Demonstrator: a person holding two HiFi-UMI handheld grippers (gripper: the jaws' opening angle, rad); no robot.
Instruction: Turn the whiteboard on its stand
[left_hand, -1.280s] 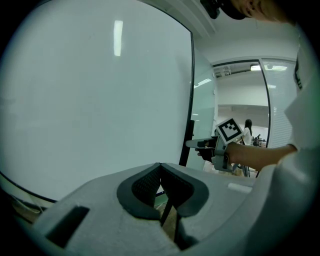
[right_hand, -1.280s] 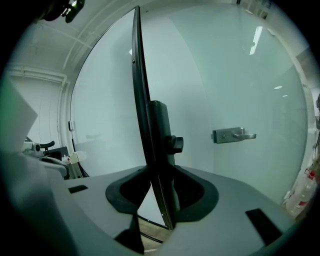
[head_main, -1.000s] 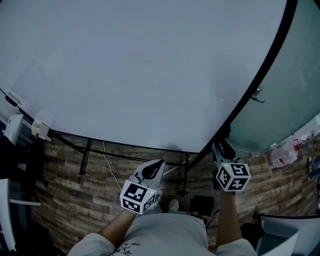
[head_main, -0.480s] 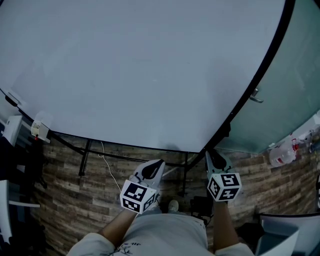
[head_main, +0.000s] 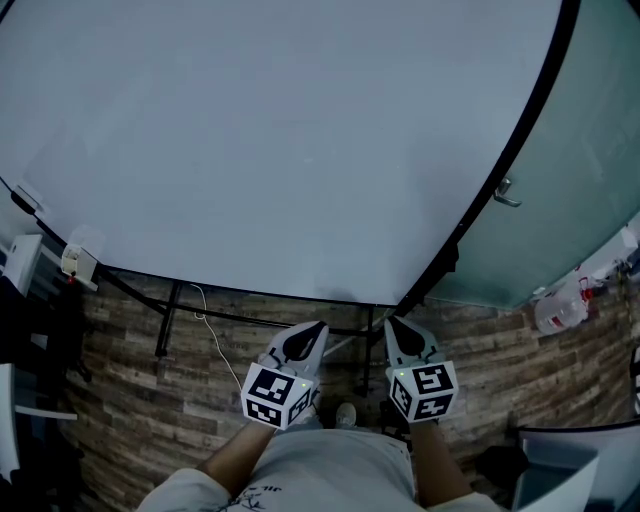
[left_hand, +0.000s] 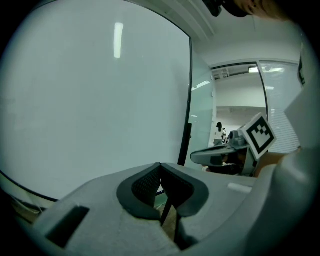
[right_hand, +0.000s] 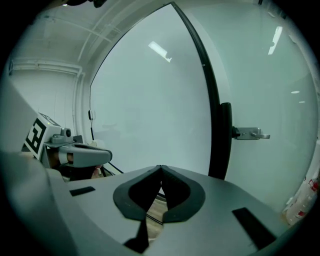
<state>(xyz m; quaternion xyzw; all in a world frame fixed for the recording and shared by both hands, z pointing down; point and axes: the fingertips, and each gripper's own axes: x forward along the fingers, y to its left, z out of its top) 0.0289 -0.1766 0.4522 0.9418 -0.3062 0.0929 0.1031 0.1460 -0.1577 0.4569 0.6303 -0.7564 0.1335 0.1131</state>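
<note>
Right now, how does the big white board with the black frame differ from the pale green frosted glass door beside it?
The large whiteboard is plain white-grey; the frosted glass door is greenish. The whiteboard has a thin black frame; the door shows a metal lever handle instead. The whiteboard sits on a black stand in front; the door stands behind it. Both are smooth, blank and reflect ceiling lights.

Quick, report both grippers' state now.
Left gripper: shut, holding nothing.
Right gripper: jaws have just been closing; shut, nothing between them.
</note>
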